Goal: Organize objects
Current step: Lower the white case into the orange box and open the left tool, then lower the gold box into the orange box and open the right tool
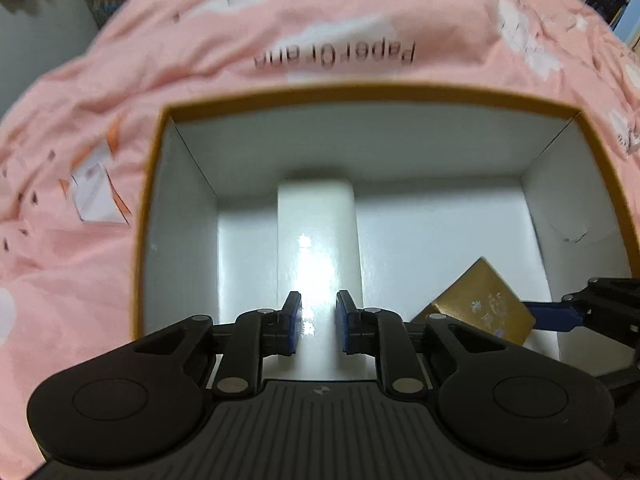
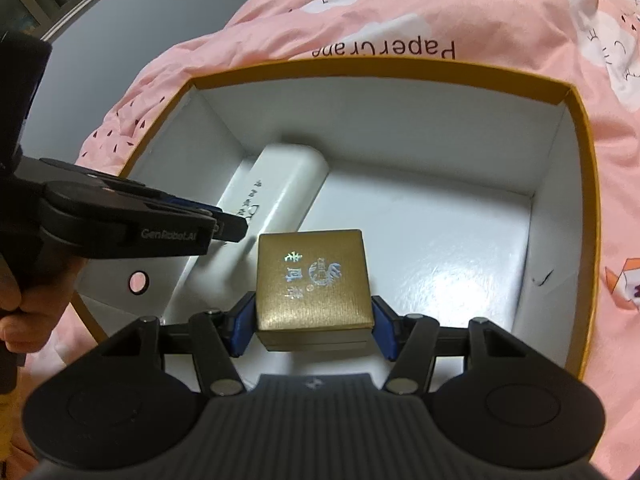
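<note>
Cardboard, stiff and light: gold box [image 2: 314,286] sits low-centre, pinched flat-sided by the right gripper [image 2: 314,326] over the tray [image 2: 576,184], left gripper [image 1: 318,322] narrow above the slick white case [image 1: 318,216].

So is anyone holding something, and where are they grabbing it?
Yes. The right hand-held gripper squeezes the small square gold cardboard box by its two opposite sides. The left hand-held gripper holds nothing, above the long white box.

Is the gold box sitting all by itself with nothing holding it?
No, the right tongs grip the gold box on both sides, over the big open box.
</note>
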A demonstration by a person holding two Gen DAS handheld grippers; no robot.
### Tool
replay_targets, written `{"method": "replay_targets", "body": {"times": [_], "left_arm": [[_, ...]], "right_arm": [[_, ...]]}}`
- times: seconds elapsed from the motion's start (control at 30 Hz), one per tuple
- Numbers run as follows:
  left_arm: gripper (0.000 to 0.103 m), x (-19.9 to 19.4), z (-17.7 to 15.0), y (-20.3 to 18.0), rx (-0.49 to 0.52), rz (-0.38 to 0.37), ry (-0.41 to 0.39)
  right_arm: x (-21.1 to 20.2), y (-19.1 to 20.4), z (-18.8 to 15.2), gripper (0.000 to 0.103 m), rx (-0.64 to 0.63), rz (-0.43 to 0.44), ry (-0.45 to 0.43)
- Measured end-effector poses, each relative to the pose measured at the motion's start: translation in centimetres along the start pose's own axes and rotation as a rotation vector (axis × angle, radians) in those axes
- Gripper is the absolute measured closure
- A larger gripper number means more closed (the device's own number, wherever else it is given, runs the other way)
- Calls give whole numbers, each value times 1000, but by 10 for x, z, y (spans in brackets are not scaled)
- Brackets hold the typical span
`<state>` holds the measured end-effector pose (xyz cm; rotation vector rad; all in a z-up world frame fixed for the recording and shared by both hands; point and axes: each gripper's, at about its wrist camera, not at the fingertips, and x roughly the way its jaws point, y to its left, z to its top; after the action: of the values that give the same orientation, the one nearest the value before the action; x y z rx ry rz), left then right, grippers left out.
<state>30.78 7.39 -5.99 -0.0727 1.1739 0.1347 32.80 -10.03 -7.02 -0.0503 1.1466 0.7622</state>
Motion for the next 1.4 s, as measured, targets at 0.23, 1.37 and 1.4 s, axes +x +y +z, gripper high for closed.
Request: {"method": "replay_targets", "body": {"times": [0.23, 1.37, 1.4], "left_arm": [[80, -64, -16, 32, -82, 5, -182], [84, -77, -71, 88, -297, -112, -243], [84, -77, -72, 88, -298, -114, -244]], "right_arm": [[9, 12, 12, 42, 21, -77, 28], [24, 59, 36, 42, -90, -46, 266], [25, 55, 36, 42, -56, -34, 289]]}}
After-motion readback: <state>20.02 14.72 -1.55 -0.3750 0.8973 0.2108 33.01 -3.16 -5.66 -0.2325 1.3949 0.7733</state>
